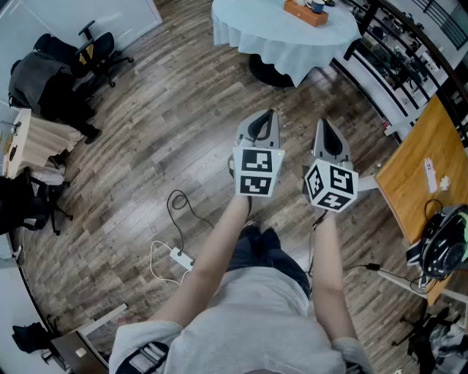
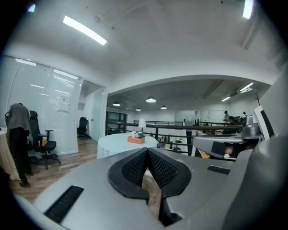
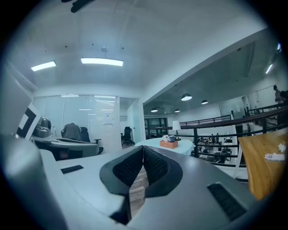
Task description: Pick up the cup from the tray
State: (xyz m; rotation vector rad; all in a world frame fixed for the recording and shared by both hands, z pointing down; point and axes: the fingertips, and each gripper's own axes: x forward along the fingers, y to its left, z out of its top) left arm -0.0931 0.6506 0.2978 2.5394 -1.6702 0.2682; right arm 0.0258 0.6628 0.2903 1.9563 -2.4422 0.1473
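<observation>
The orange tray (image 1: 306,12) sits far ahead on a round table with a white cloth (image 1: 278,40), and a dark cup (image 1: 317,6) stands on it. My left gripper (image 1: 263,117) and right gripper (image 1: 323,126) hover side by side over the wood floor, well short of the table, both shut and empty. In the left gripper view the shut jaws (image 2: 147,150) point toward the distant tray (image 2: 136,140) and its blue cup (image 2: 140,134). The right gripper (image 3: 143,147) also faces the tray (image 3: 168,144) and cup (image 3: 171,138).
Black office chairs (image 1: 91,51) stand at the far left. A wooden desk (image 1: 424,168) with a headset (image 1: 446,248) is at the right. A black railing (image 1: 398,55) runs behind the table. A white power strip (image 1: 180,258) with its cable lies on the floor near my feet.
</observation>
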